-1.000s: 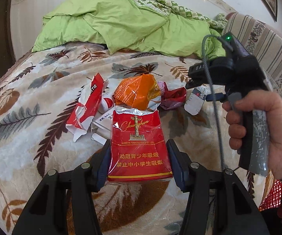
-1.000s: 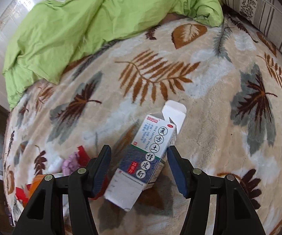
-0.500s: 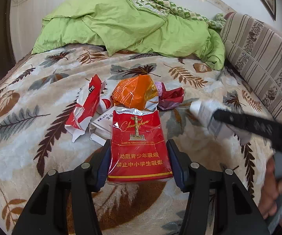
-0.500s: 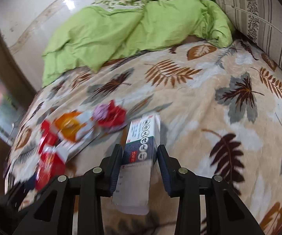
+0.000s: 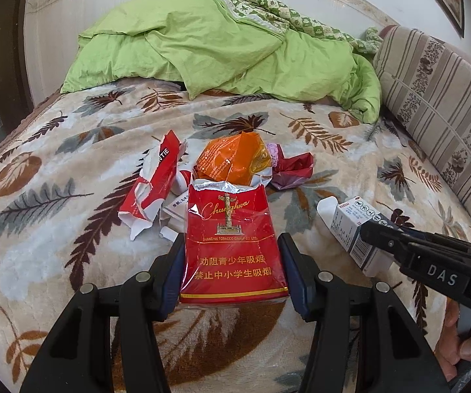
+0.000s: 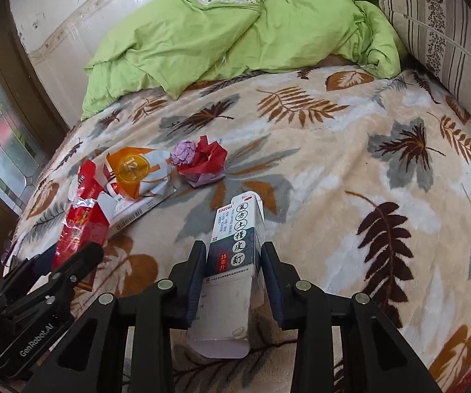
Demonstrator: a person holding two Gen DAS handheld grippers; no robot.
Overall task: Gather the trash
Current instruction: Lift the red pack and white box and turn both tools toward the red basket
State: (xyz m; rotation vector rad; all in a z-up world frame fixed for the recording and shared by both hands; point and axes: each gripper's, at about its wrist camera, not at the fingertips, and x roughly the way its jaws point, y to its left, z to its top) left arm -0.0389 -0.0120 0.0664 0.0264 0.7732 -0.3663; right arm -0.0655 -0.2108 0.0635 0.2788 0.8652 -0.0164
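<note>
Your left gripper (image 5: pixel 232 262) is clamped on the lower half of a red cigarette pack (image 5: pixel 230 239), pads flat on its two narrow sides; it looks a light soft pack, cellophane-slick with torn foil at the top, so squeeze only enough to keep it from sliding or it will likely crush. Your right gripper (image 6: pixel 232 271) grips a slim medicine carton (image 6: pixel 235 255) across its middle, both end flaps open. I judge it empty, thin card that buckles easily, so hold near a folded edge. Both items hang just above the plush leaf-print blanket (image 6: pixel 350 170). Beyond them lies the remaining pile: a crumpled orange wrapper (image 5: pixel 232 160), a torn red-and-white pack (image 5: pixel 153 183), a red paper wad (image 5: pixel 292 167) and a lilac tissue ball (image 6: pixel 184 152), all featherweight, best pinched at a thick fold.
</note>
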